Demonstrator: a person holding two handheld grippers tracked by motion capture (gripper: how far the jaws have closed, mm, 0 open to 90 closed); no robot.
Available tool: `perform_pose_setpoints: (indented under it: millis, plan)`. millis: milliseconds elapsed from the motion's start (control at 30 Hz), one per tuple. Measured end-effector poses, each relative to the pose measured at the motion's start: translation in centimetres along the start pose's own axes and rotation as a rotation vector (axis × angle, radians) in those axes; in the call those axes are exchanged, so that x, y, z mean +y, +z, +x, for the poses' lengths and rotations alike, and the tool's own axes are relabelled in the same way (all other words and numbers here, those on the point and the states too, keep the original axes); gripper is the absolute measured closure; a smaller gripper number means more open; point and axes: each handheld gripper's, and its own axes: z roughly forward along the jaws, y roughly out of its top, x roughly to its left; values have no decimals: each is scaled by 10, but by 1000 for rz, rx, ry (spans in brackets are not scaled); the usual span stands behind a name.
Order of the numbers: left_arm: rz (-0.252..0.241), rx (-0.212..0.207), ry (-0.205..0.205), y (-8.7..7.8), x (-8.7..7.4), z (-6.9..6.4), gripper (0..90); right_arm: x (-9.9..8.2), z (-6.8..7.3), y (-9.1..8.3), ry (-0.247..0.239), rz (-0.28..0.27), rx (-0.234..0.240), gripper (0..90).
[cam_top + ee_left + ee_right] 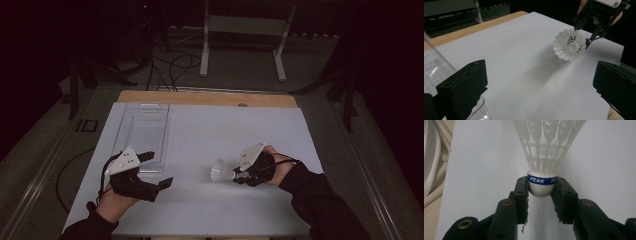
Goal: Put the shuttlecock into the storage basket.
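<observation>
A white plastic shuttlecock point(221, 171) with a blue band reading PEAK hangs just above the white sheet point(210, 135), right of centre. My right gripper point(239, 175) is shut on its rounded cork base point(540, 188), one pad on each side, with the skirt point(549, 142) pointing away from the jaws. In the left gripper view the shuttlecock point(569, 45) shows its open skirt, with the right gripper point(582, 33) behind it. My left gripper point(158, 170) hovers at the front left, its jaws wide open with nothing between them point(539, 90).
A clear plastic tray point(142, 131) lies on the sheet behind the left gripper, its edge point(431, 67) close to the left jaw. The table's wooden rim point(205, 97) runs along the back. Beyond it stand a white frame point(245, 30) and floor cables point(172, 65).
</observation>
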Motion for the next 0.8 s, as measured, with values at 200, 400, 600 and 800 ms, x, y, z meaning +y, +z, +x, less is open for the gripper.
perform_pose_setpoints:
  millis: [200, 400, 600, 800]
  plan:
    - [18, -27, 0, 3, 19, 0, 0, 6, 3, -4, -15, -7, -5, 664]
    - [56, -53, 28, 7, 36, -2, 0, 11, 3, -7, -23, -14, -6, 664]
    - [99, -95, 30, 16, 47, 0, 0, 15, 4, -8, -32, -17, -6, 664]
    - [141, -121, 38, 26, 55, 1, 0, 19, 6, -7, -39, -23, -1, 664]
